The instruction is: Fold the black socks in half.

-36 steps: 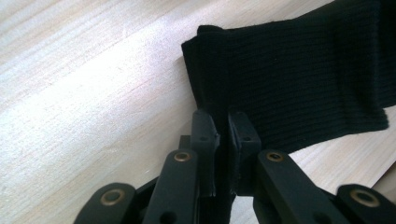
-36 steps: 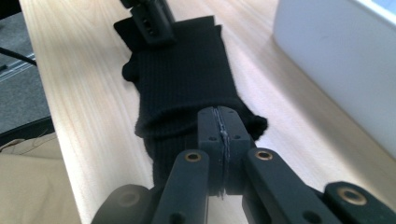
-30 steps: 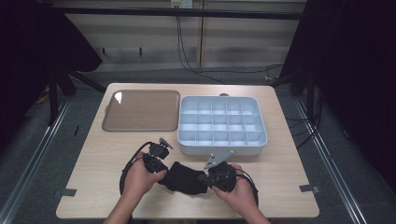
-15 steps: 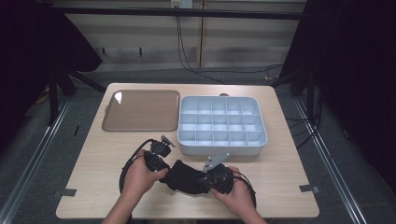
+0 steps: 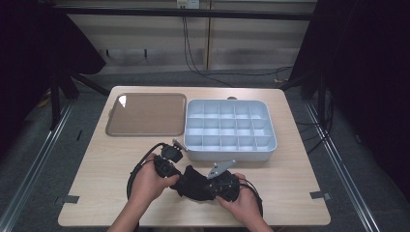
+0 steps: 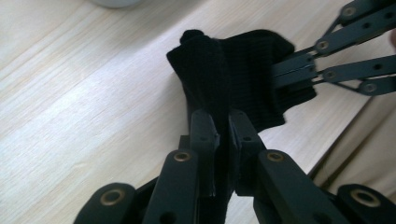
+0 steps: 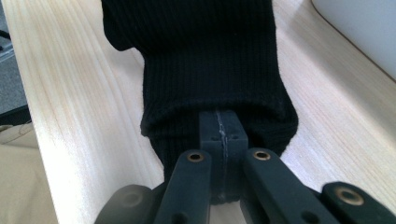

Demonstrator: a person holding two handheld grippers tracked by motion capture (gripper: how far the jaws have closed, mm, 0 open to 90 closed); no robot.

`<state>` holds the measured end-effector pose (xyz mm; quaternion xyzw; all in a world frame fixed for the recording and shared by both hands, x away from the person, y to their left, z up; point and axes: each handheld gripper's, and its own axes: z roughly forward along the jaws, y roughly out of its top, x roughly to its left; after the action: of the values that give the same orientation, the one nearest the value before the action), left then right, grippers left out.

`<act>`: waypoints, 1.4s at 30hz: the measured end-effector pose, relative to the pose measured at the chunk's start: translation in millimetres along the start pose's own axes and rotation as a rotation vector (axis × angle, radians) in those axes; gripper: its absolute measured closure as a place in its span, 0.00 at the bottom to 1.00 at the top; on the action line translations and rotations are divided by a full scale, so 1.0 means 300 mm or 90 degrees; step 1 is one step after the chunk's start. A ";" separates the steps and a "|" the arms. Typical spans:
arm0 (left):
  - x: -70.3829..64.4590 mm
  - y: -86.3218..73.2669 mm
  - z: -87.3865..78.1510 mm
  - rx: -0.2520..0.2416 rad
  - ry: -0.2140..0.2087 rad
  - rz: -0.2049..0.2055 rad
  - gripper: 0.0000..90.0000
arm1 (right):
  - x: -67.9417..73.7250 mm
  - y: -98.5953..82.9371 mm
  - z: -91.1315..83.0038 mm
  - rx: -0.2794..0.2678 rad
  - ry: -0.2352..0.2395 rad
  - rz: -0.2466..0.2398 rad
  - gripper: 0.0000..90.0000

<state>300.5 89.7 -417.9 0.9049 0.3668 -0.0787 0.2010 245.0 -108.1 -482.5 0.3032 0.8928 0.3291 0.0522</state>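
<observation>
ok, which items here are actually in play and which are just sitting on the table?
In play:
- black sock, held between both grippers
- left gripper, jaws clamped on the sock
- right gripper, jaws shut on its ribbed cuff

Lying about:
- brown tray, nothing on it
- divided bin, compartments look empty

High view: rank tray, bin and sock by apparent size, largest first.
1. Bin and tray: too alike in footprint to rank; the bin may be slightly larger.
2. Sock: clearly smallest, bunched between both grippers.
</observation>
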 end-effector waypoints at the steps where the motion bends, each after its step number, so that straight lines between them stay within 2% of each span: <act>1: -0.004 0.001 0.001 -0.003 -0.002 -0.003 0.91 | 0.001 0.001 0.000 0.001 -0.003 0.000 1.00; 3: -0.010 0.007 0.002 0.001 -0.002 0.004 0.92 | 0.002 0.001 0.002 0.000 -0.002 0.001 1.00; 5: -0.019 0.011 0.006 -0.009 -0.005 -0.004 0.92 | 0.004 0.002 0.004 -0.003 0.001 0.003 1.00; 17: -0.044 0.035 0.017 0.001 -0.018 0.016 0.92 | 0.015 0.016 0.023 -0.011 0.005 0.004 1.00; 25: -0.027 0.020 0.018 -0.001 -0.025 0.004 0.92 | 0.024 0.023 0.042 -0.030 0.015 0.021 1.00; 27: -0.027 0.018 0.017 -0.001 -0.028 0.003 0.92 | 0.025 0.028 0.048 -0.033 0.015 0.011 1.00; 34: -0.028 0.016 0.037 0.005 -0.033 0.008 0.92 | 0.039 0.040 0.062 -0.035 0.016 0.012 1.00; 42: -0.027 0.013 0.067 0.011 -0.037 -0.004 0.92 | 0.039 0.042 0.062 -0.037 0.017 0.008 1.00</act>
<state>297.6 73.6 -432.6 0.9026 0.3632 -0.1087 0.2037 247.3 -83.4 -488.1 0.3026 0.8815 0.3594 0.0470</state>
